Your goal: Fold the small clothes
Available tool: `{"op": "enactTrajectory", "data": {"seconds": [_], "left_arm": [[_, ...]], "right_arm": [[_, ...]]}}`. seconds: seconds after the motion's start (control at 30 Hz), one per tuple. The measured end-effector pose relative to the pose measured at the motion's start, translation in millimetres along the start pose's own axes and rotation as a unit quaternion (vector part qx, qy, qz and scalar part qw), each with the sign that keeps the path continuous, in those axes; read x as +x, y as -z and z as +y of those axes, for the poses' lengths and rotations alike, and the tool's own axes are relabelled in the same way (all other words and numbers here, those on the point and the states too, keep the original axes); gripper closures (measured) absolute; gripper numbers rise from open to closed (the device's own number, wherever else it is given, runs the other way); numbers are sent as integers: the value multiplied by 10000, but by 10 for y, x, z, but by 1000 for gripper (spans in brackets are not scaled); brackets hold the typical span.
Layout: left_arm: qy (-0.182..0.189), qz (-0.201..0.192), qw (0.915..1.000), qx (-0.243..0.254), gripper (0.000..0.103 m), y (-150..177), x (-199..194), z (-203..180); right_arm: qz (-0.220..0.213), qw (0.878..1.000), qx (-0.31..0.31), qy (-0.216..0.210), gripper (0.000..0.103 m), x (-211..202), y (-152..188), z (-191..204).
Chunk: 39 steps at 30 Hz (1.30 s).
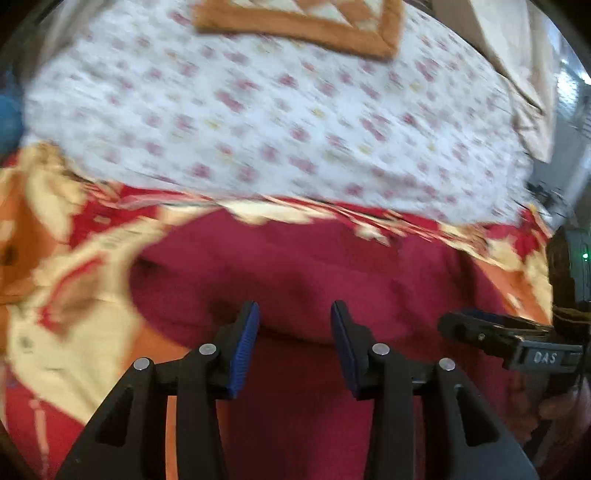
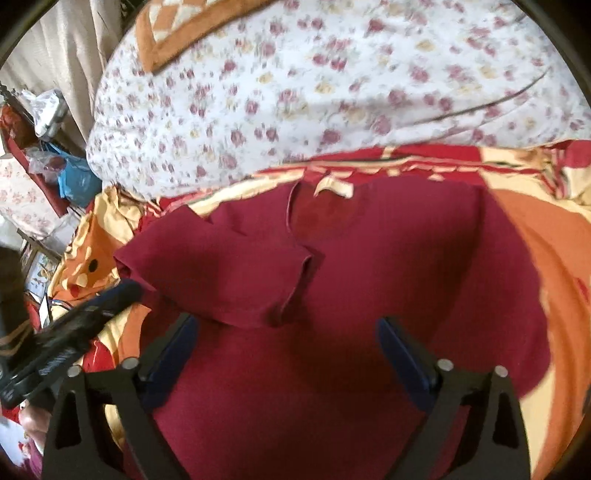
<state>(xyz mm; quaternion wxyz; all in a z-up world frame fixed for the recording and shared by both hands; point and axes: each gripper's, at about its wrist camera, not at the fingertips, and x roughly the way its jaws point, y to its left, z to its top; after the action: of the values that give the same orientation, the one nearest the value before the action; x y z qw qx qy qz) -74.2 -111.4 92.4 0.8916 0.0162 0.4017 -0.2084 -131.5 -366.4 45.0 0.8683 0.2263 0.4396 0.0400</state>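
Risk of folded sleeve springing back: maroon t-shirt lies flat on patterned bedsheet, left claw partly spread and empty, right claw spread wide, empty, above shirt, so nothing pins the loose fold

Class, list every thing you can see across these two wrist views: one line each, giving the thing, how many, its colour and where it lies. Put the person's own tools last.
maroon shirt: one, dark red, spread flat on the bedspread, one sleeve folded inward over the body.
bedspread: one, red, orange and cream pattern, under the shirt.
floral sheet: one, white with pink flowers, beyond the shirt.
quilted mat: one, orange border, cream centre, on the floral sheet, far end.
blue bag: one, blue, off the bed's left edge, among clutter.
left gripper: one, black, blue pads, open above the shirt.
right gripper: one, black, blue pads, wide open above the shirt.
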Motion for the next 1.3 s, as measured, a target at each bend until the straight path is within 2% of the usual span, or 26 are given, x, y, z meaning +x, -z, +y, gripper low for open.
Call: {"op": "enactTrajectory", "data": {"seconds": [0.03,0.13,0.17,0.2,0.23,0.27,0.3,0.33,0.4,0.43,0.53,0.63,0.8,0.97,1.03,1.07,1.13,1.17,1.23,1.3], "left_arm": [[-154,-60,9999,-22,73,3,-16,49],[-678,-267,9972,-186,73,-9,-41,299],[-725,-277,9966,-275,73,-12,-36,364],[-707,-292,9964,-371,73,-3,-40,440],[-657,-326,9960,-507,73,0,-41,516],[-635,-355,9956,-590,73,-1,-45,562],[-619,-414,9950,-666,73,2,-68,617],[-600,-491,9946,-694,73,-6,-84,625],[-561,-677,9934,-731,73,-10,-140,648],[-538,-797,9924,-773,73,-14,-189,668],[-455,-989,9895,-950,73,-27,-243,698],[-397,-860,9910,-944,73,-30,-166,654],[-171,-530,9954,-777,73,-21,45,469],[-15,-411,9974,-599,73,-32,186,319],[-163,-127,9990,-388,72,-19,318,271],[-494,184,9982,-283,72,14,443,251],[-880,653,9935,-306,72,116,645,293],[-810,741,9932,-394,72,157,682,335],[-590,638,9943,-610,72,187,643,413],[-588,647,9944,-596,72,173,622,421]], "right_arm": [[91,10000,-29,17,17,95,-22,20],[240,9991,-277,214,29,352,-80,100],[279,9987,-348,252,32,425,-91,123],[317,9982,-433,272,40,514,-105,152],[286,9976,-539,327,58,573,-118,171],[194,9960,-715,501,71,616,-127,210],[191,9949,-781,612,94,623,-141,217],[160,9949,-786,609,98,591,-160,216],[-136,9958,-798,423,98,370,-212,181],[-323,9944,-872,504,98,239,-231,157],[-817,9890,-814,931,98,-160,-336,-32],[-948,9816,-539,1569,98,-368,-448,-351],[-695,9752,-311,2077,98,-285,-460,-696],[-526,9727,-363,2230,98,-221,-432,-764],[-577,9735,-332,2190,98,-287,-441,-767],[-576,9722,-350,2240,98,-300,-436,-755],[-473,9681,-417,2425,98,-274,-441,-798],[-365,9678,-387,2459,98,-243,-448,-848],[-170,9684,-278,2472,98,-192,-440,-955],[-6,9712,-185,2377,97,-162,-419,-1042]]}}
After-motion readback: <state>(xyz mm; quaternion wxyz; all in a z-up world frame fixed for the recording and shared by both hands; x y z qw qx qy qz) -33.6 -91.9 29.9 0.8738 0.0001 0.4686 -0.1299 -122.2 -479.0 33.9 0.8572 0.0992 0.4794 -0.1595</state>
